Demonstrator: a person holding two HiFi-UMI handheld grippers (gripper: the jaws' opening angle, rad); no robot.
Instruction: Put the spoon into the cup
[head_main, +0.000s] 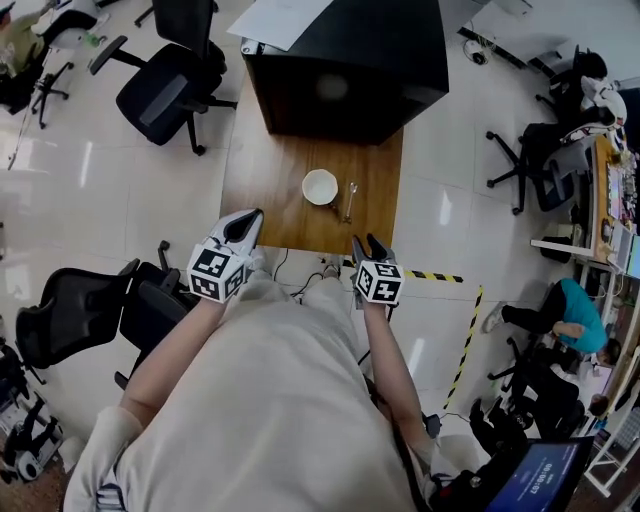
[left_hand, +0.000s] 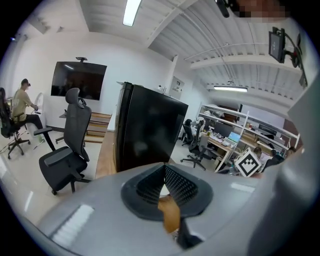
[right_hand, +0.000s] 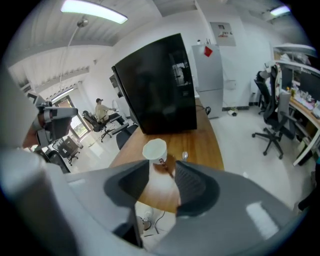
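At the bottom of the head view, the person's pale fabric top and two bare forearms reach up toward the middle of the frame. Each forearm ends in a grey plastic gripper carrying a cube with black-and-white square markers. The left gripper (head_main: 252, 215) sits at centre left, over the near left corner of the table. Its dark ribbed pads taper into a V and meet at the tips, with nothing between them. The right gripper (head_main: 368, 243) hangs at the table's near edge. Its jaws stand apart and empty, and its own view frames the cup in the gap, well beyond the pads.

Further up lies the narrow wooden table (head_main: 262, 205), smooth and brown. On it stands a white cup (head_main: 320, 187), round-mouthed and upright. The thin metal spoon (head_main: 350, 200) lies flat just right of the cup, still outside it. At the far end a boxy, glossy black cabinet (head_main: 350, 60) stands on the tabletop.
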